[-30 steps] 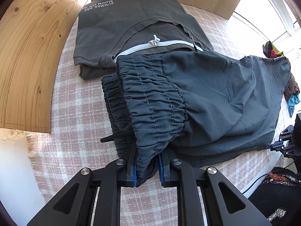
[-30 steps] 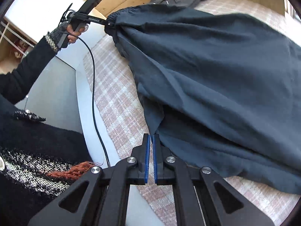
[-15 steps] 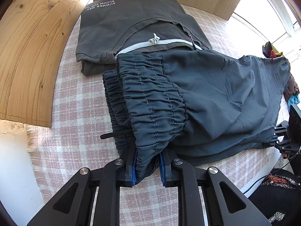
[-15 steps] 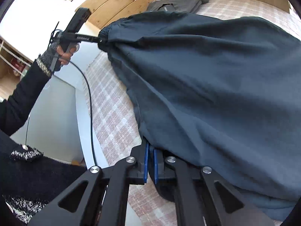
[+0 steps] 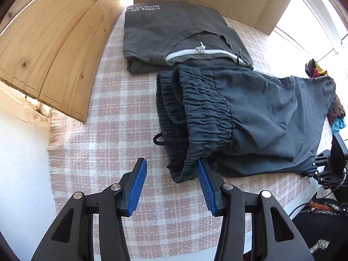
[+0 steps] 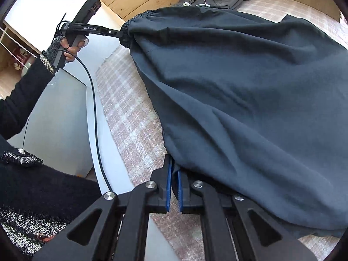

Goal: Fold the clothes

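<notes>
I am working on a pink-and-white checked blanket [image 5: 104,143] that is covering the whole work surface, with pale wooden boards [image 5: 54,50] standing along its far and side edges. Across the blanket the dark slate trousers [image 5: 261,117] are lying doubled lengthwise, waistband toward my left tool and hems toward my right, so the long fold line is running along the near edge. Behind them a grey printed garment [image 5: 174,26] is sitting already folded against the boards, out of the way as a finished pile, with what looks like a second piece showing a white drawstring [image 5: 201,47] tucked under it.

My right gripper [image 6: 173,187] is pinching the hem corner of the trousers, its blue pads pressed together on the cloth; I am keeping that end taut, I judge, so the layers are lying flat. My left gripper [image 5: 171,187] is standing spread wide, gripping nothing, its right pad touching the gathered elastic waistband [image 5: 204,113], which is resting on the blanket. In the right view my left hand [image 6: 72,46] is holding the tool's handle level with that waistband. A black cord loop [image 5: 158,140] is poking out beside the waist.
</notes>
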{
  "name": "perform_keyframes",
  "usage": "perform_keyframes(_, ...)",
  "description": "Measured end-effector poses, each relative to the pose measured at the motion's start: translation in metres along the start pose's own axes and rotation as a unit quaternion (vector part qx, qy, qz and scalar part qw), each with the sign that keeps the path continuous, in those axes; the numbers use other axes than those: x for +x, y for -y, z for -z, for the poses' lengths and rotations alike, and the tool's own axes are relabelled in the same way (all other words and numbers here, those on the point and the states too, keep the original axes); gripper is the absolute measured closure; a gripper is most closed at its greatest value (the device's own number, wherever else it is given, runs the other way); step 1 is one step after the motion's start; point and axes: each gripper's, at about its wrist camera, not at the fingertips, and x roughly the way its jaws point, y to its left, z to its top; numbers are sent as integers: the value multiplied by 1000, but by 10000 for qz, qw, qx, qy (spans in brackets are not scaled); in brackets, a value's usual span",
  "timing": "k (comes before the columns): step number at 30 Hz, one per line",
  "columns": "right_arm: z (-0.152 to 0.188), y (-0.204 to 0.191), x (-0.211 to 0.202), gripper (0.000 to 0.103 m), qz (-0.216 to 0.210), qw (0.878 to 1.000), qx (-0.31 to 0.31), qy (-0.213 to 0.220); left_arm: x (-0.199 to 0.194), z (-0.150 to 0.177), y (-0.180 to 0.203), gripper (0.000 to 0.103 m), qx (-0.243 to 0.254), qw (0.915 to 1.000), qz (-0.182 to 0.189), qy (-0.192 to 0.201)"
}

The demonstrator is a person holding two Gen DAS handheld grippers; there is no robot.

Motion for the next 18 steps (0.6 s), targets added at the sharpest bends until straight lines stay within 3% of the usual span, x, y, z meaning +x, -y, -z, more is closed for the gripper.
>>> perform_keyframes(3,-1,1,-2,96,2,9998,43,-177,5,-21,3,53,-4,9998,139,158)
perform_keyframes(5,-2,2,-5,96,10,9994,91,-324,33,-40,10,52,109,9999,103,77)
perform_keyframes(8,-1,11,-18,95,75,9978,322,-578,68,-48,-6,50,-133,9980,-204,-579)
perform_keyframes(10,1,19,-39,95,64,9970,445,-627,54,-42,-14,51,-129,9985,-202,-492)
perform_keyframes(12,1,29,-67,95,-22,9973,597,-437,27,-36,-23,54,-206,9984,-445,-267)
perform_keyframes(14,-7,42,-97,94,16,9972,738,-137,2,-38,-28,53,-393,9989,-275,-7)
perform_keyframes(15,-16,48,-110,91,114,9971,756,47,-8,-40,-29,52,-465,9987,-190,113)
perform_keyframes(17,-40,59,-128,62,564,9957,631,375,-13,-53,-16,46,-381,9989,-129,234)
perform_keyframes(18,-53,64,-134,55,852,9936,526,527,-5,-61,-7,44,-250,9993,-208,192)
